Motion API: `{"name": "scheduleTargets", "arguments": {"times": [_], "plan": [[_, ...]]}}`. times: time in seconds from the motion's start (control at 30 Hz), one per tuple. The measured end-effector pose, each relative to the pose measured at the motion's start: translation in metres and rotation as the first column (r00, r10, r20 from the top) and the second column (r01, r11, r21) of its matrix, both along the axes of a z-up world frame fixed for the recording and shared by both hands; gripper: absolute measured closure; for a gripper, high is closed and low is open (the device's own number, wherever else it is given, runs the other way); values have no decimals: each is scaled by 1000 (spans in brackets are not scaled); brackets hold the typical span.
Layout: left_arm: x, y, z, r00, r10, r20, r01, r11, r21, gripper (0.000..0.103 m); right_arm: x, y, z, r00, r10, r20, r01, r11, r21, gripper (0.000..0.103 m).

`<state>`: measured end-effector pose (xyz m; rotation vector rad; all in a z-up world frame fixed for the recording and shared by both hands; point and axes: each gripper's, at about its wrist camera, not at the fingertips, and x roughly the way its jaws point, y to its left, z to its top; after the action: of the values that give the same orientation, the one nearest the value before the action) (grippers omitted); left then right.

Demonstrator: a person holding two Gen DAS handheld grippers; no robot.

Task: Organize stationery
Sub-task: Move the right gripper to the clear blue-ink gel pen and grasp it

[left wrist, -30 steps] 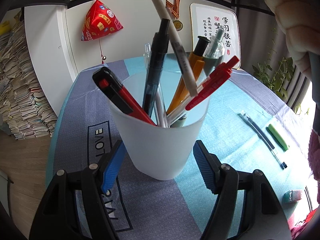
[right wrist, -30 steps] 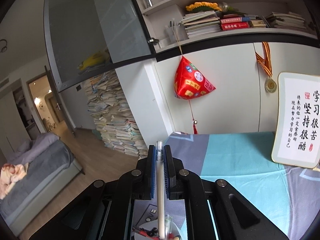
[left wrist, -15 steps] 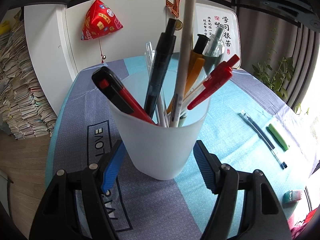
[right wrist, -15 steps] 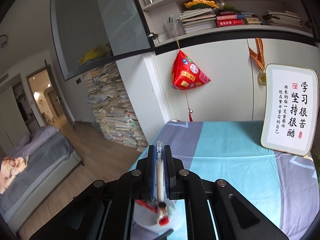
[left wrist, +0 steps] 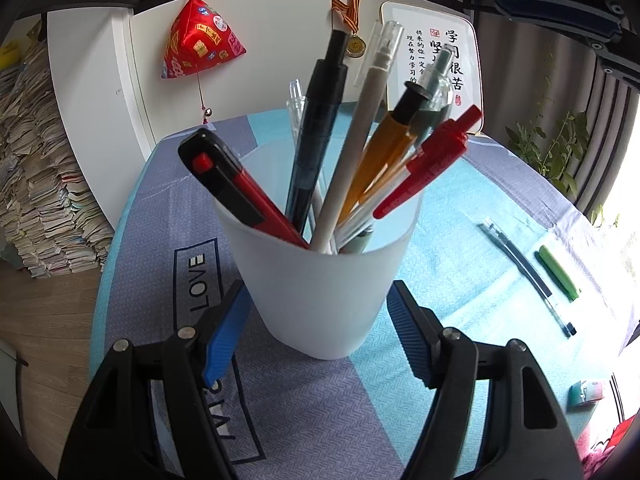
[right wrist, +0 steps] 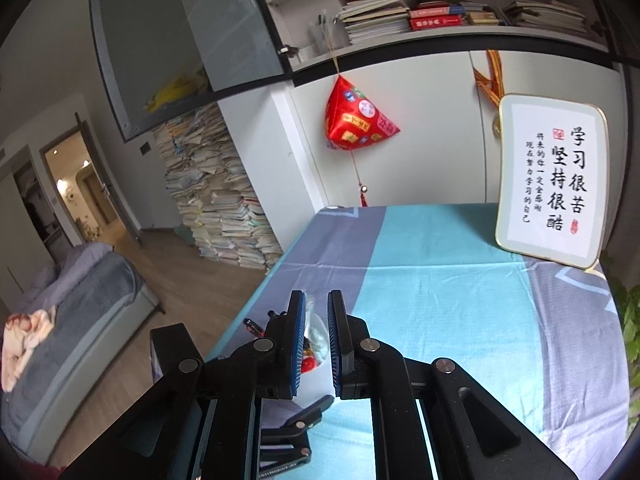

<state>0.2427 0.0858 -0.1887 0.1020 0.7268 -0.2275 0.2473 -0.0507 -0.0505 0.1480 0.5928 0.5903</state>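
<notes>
Dropped out of the right gripper (right wrist: pixel 316 300) since half a second ago: grey pen (left wrist: pixel 360 144), now standing in the cup (left wrist: pixel 324 272). Leaves the right fingers at a slit, nothing between them.

Nearest, from the left wrist: left gripper (left wrist: pixel 317 292) clamped low on the cup, blue pads against its walls at 9 and 3 o'clock. Holds it upright at the centre of the bench (left wrist: pixel 460 208).

Inside, fanned out: cutter (left wrist: pixel 232 188) leaning to 10 o'clock, grey pen at 12, red pen (left wrist: pixel 428 164) to 2, with dark, orange and clear ones between.

Further out at 3 o'clock, loose on the bench: black pen (left wrist: pixel 524 272) and green pen (left wrist: pixel 558 274) side by side. At 4 o'clock, an eraser (left wrist: pixel 586 390).

Could tip: crowded, top-heavy, most pens leaning one way, so letting go too soon or jabbing the next pen in risks a spill. Could also slip from the pads, being smooth, frosted and tapered toward the base. Could snag tall pen tops on a low pass overhead.
</notes>
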Motion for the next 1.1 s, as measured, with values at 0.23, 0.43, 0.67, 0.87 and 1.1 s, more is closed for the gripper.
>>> {"name": "scheduleTargets", "arguments": {"times": [0.23, 0.43, 0.67, 0.87, 1.1], "plan": [[0, -1, 0, 1000, 0, -1, 0, 1000, 0, 33, 1, -18, -6, 998, -57, -25, 56, 998, -15, 94], [0, -1, 0, 1000, -1, -1, 1, 1000, -1, 33, 20, -37, -45, 974, -168, -154, 141, 974, -175, 83], [0, -1, 1, 1000, 0, -1, 0, 1000, 1, 33, 39, -61, -101, 920, -273, -280, 191, 938, -288, 53], [1, -1, 0, 1000, -1, -2, 1, 1000, 0, 33, 45, -63, -116, 915, -277, -294, 171, 925, -340, 53], [1, -1, 1, 1000, 0, -1, 0, 1000, 0, 33, 51, -51, -123, 920, -258, -294, 134, 913, -385, 53]]}}
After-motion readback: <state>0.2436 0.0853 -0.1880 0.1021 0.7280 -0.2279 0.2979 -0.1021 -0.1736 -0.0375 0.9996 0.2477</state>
